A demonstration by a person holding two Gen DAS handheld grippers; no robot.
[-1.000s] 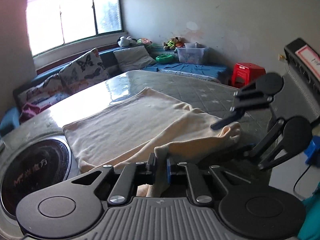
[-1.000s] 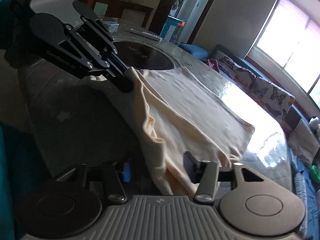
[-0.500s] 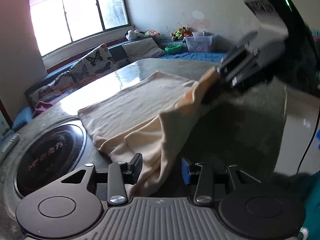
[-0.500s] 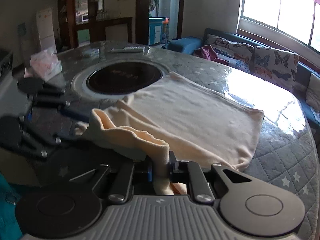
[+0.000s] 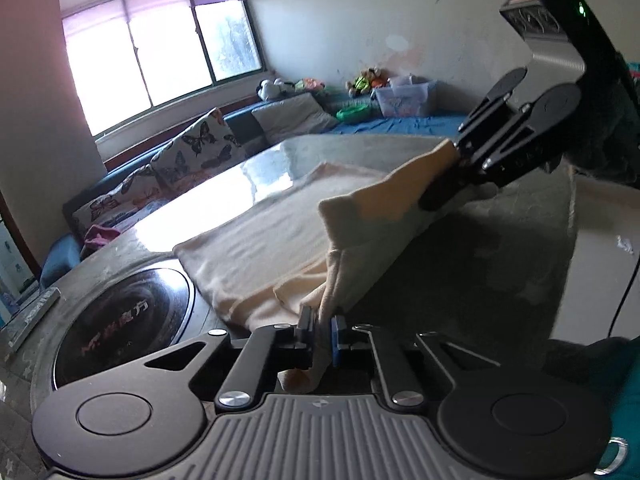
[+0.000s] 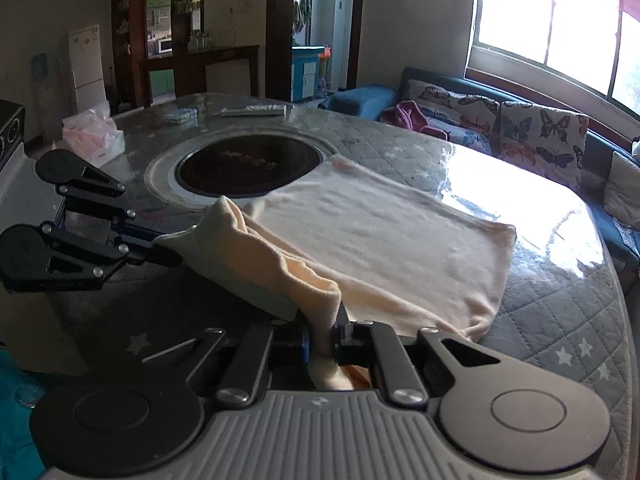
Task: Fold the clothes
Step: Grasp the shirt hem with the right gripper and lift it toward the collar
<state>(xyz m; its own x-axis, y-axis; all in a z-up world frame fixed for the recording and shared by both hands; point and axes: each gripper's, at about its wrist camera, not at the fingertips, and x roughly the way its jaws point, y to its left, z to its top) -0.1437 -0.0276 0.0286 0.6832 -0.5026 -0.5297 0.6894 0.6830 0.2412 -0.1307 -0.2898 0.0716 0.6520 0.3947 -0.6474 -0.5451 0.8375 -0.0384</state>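
Low in each wrist view, the left gripper point(image 5: 323, 330) and right gripper point(image 6: 323, 338) (jaws clamped) pinch the cream garment point(image 6: 380, 232), lifting its near edge off the table point(image 6: 560, 300)

Butterfly-cushioned sofa point(image 6: 520, 128) under bright window point(image 6: 560, 24)

Cream garment point(image 6: 380, 232), butterfly-print cushions point(image 6: 540, 136)
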